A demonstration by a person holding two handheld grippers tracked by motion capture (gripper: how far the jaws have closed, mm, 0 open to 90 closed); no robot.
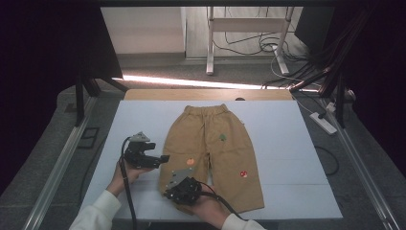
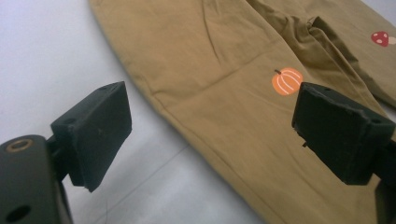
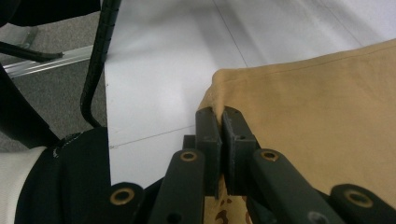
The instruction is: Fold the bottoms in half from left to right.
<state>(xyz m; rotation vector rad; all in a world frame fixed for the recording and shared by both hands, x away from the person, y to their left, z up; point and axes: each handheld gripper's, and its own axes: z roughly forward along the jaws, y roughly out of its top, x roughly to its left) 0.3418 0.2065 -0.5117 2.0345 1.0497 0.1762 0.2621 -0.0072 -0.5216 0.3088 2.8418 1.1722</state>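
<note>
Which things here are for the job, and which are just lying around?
For the job:
- tan trousers
- right tongs, shut on the trouser hem corner
- left tongs, open beside the trouser leg
- white table sheet under the trousers

Just lying around:
- white power strip
- cables on the floor
- white frame legs

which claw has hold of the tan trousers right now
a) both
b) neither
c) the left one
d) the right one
d: in the right gripper view the right claw is clamped on the hem corner of the tan trousers, while the left claw stands wide open above the cloth.
</note>
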